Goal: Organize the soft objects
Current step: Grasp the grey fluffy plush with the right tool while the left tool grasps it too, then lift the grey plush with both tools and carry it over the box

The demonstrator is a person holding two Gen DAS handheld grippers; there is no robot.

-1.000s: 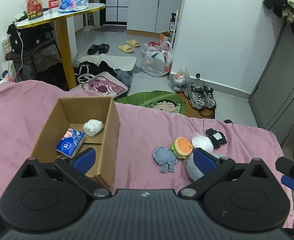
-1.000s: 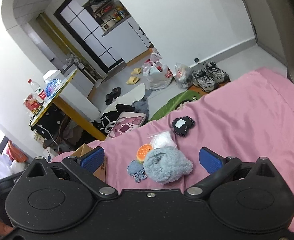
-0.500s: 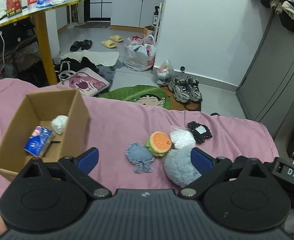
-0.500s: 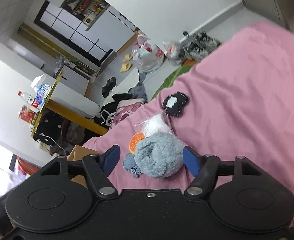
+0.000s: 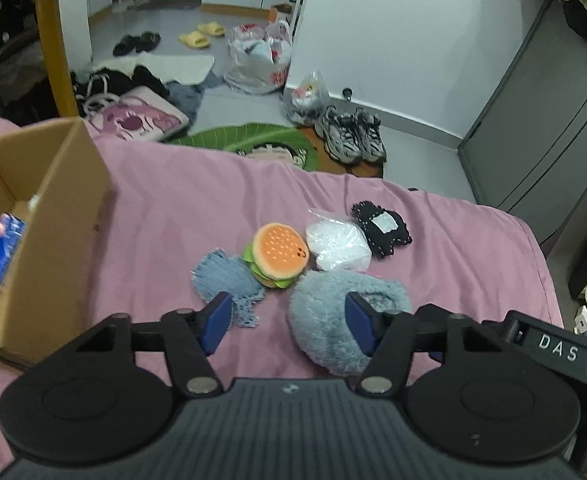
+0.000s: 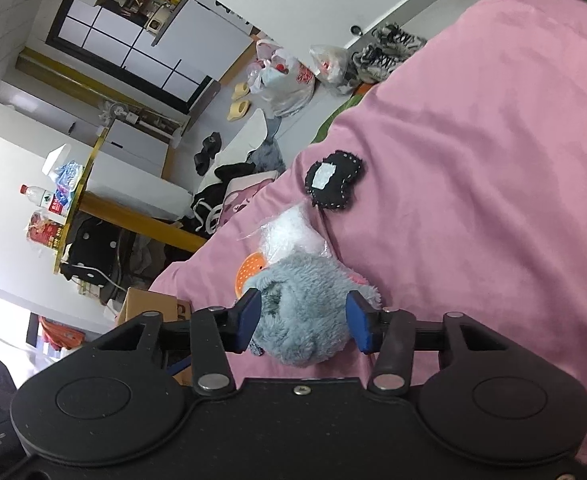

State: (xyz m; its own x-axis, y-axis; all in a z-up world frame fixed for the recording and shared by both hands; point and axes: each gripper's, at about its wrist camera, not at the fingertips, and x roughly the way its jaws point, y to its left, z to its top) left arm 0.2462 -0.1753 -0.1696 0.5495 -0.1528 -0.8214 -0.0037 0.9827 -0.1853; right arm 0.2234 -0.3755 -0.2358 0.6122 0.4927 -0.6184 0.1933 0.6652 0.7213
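Left wrist view: "DAS" label (image 5: 557, 347); left gripper (image 5: 287, 320) jaws apart; right gripper (image 6: 303, 320) jaws clamp grey plush (image 6: 305, 308).

Beyond the bed's far edge we saw grey sneakers (image 5: 353, 136) on the floor beside a green mat (image 5: 253, 146). Plastic bags (image 5: 259, 60) sat against the white wall, with yellow slippers (image 5: 201, 35) and black slippers (image 5: 136, 42) farther back. A bottle (image 6: 37, 195) stood on the yellow-edged table (image 6: 81, 184).
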